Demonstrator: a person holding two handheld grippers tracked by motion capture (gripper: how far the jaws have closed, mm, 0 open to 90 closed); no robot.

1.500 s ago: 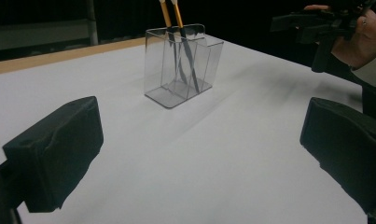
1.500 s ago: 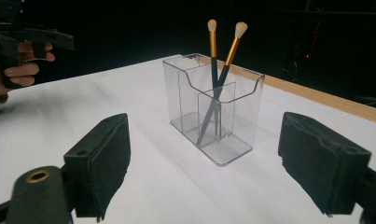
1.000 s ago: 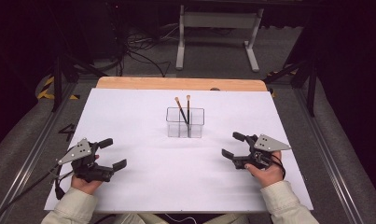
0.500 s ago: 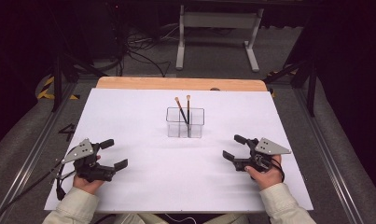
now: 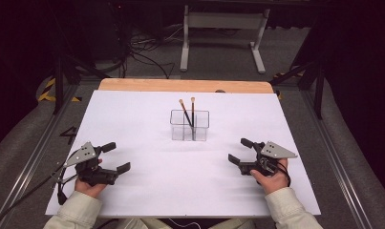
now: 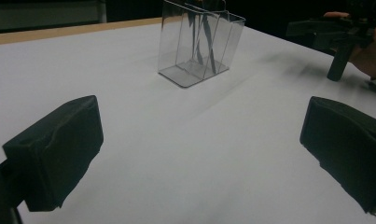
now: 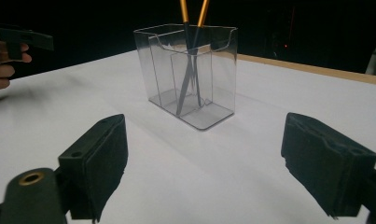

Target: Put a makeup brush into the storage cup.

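A clear holder (image 5: pixel 189 125) stands upright on the white bench (image 5: pixel 147 109), midway between its side edges and nearer the far edge, with two brushes (image 5: pixel 188 114) leaning inside. The left tongs (image 5: pixel 115 157) rest near the bench's near-left corner, spread with nothing between them. The right tongs (image 5: pixel 239 151) sit toward the near-right corner, spread and bare, just opened slightly further

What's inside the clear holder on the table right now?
Two brushes stand crossed inside the clear holder, leaning, their orange handles rising above the rim. Inner dividers show through the walls. How their lower ends sit at the bottom is too blurred to tell.
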